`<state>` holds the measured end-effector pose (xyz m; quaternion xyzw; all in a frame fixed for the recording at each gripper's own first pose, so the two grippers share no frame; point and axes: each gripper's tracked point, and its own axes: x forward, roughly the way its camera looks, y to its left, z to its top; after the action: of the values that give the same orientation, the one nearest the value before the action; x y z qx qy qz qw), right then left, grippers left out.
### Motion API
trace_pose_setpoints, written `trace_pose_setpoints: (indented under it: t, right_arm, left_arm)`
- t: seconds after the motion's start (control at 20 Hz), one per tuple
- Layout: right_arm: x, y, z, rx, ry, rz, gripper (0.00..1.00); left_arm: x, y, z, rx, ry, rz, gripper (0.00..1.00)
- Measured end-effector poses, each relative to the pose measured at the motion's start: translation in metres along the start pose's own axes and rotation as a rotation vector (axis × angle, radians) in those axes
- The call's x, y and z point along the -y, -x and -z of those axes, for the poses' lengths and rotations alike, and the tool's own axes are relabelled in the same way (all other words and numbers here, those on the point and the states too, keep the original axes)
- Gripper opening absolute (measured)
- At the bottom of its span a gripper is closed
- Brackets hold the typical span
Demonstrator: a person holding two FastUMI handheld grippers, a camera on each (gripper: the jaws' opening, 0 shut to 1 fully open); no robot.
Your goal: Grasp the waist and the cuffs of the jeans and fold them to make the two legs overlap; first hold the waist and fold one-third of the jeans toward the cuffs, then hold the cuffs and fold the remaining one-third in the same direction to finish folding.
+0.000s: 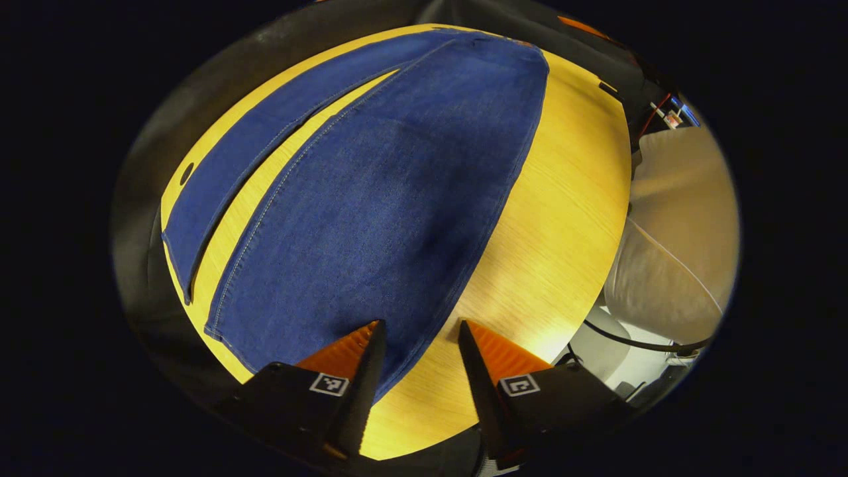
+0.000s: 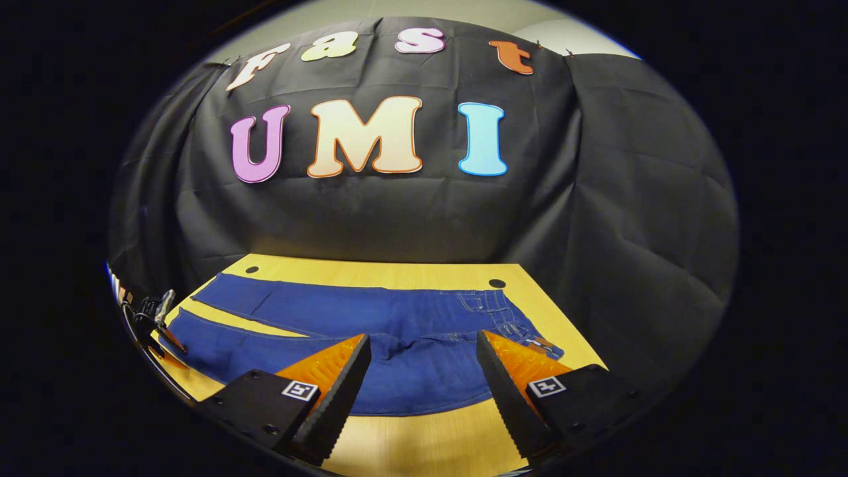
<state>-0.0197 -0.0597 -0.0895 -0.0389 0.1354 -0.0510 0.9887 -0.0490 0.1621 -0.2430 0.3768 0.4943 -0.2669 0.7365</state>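
Step in hand, by the look of it: first grab, before laying one leg over the other. Nothing held yet.

Left gripper (image 1: pixel 416 331): jaws wide, empty, hovering over near edge of the near leg, close to the cuff end; one fingertip over denim, other over bare table (image 1: pixel 563 218). Right gripper (image 2: pixel 422 348): jaws wide too, empty, above the near edge of the seat/waist area.

To do well, prob.: drop both low enough to pinch fabric edge, not just skim the top. Left to take the near leg at the cuff (image 1: pixel 228 341), right the waistband (image 2: pixel 507 318) on the same side, so leg lifts even & doesn't twist. Grab both denim layers, else only the top sheet comes up. Carry near leg over far leg, line up outer seams & hems before letting go. Risk: pulling uneven drags the whole garment across the smooth wood.

Jeans (image 2: pixel 397 318): dark blue denim, lying flat on yellow wood table, spread left-right; waist w/ belt loops at right in right gripper view, legs running left, parted in a narrow V w/ table showing between. Lighter stitch line along the seam. Few wrinkles, looks soft.
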Motion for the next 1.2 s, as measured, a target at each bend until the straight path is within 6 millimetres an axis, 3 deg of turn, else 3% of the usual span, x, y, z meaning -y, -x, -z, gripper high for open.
trace_pose_setpoints:
  t: [0.25,0.35,0.4,0.45,0.5,0.75,1.2]
  right_arm:
    - [-0.004,-0.012,0.007,-0.04,0.007,-0.07,0.99]
    - [-0.004,-0.02,0.01,-0.057,0.0,-0.101,0.99]
    - [-0.004,-0.024,0.013,-0.068,-0.006,-0.116,0.99]
    - [-0.002,-0.028,0.015,-0.078,-0.008,-0.129,0.99]
    - [-0.001,-0.032,0.019,-0.089,-0.003,-0.142,0.99]
    - [0.008,-0.053,0.048,-0.172,0.097,-0.231,0.99]
    - [0.052,-0.074,0.139,-0.475,0.487,-0.428,0.99]
  left_arm:
    - [-0.002,0.001,-0.001,-0.067,0.016,-0.009,0.58]
    - [-0.008,0.0,-0.003,-0.073,0.029,-0.028,0.43]
    - [-0.011,-0.002,-0.004,-0.067,0.03,-0.042,0.25]
    - [-0.015,-0.002,-0.006,-0.062,0.027,-0.062,0.17]
    - [-0.012,-0.005,-0.005,-0.062,0.025,-0.072,0.0]
    - [-0.015,-0.006,-0.006,-0.061,0.058,-0.079,0.0]
    - [-0.015,-0.006,-0.006,-0.082,0.084,-0.11,0.0]
